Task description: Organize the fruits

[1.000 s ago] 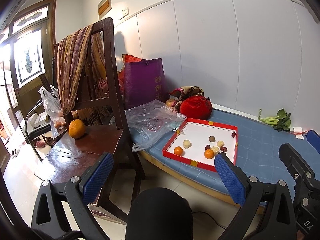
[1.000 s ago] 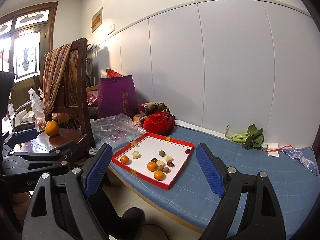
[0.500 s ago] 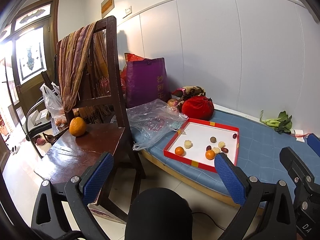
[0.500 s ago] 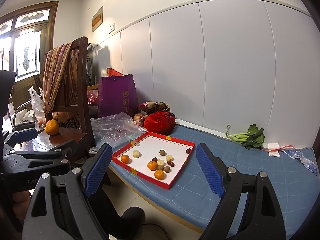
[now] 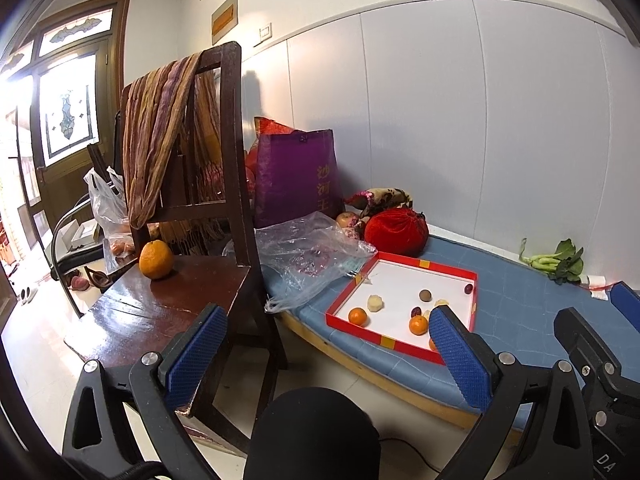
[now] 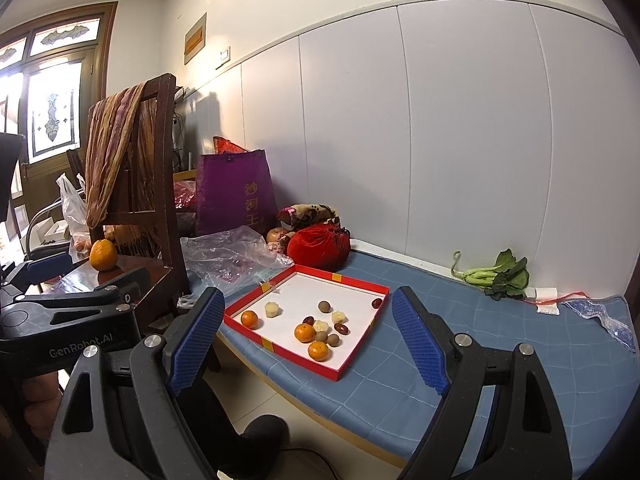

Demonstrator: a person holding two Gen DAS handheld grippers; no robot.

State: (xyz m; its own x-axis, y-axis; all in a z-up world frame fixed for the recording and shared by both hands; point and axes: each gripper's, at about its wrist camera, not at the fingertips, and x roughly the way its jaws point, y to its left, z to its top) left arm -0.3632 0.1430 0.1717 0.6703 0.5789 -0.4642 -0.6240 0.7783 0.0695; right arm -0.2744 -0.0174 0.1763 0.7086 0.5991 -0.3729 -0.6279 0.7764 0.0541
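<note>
A red tray with a white floor point(image 6: 362, 336) point(image 5: 404, 346) lies on the blue mat point(image 6: 500, 344) and holds three small oranges point(image 6: 305, 333), pale peeled fruits point(image 6: 272, 309), brown round fruits point(image 6: 325, 306) and dark red dates point(image 6: 376, 303). A larger orange point(image 5: 156, 259) point(image 6: 103, 255) sits on the dark wooden chair seat point(image 5: 160, 300). My left gripper point(image 5: 326, 348) is open and empty, between chair and tray. My right gripper point(image 6: 306, 340) is open and empty, in front of the tray.
A clear plastic bag point(image 5: 308, 256) lies between chair and tray. A red cloth pouch point(image 6: 319, 247), a purple bag point(image 6: 236, 196) and a striped scarf over the chair back point(image 5: 156, 136) stand behind. Green vegetables point(image 6: 494, 274) lie by the wall. My dark knee point(image 5: 312, 434) is below.
Both grippers have moved slightly closer to the bench and tray. Both stay open and empty. The fruits have not moved.
</note>
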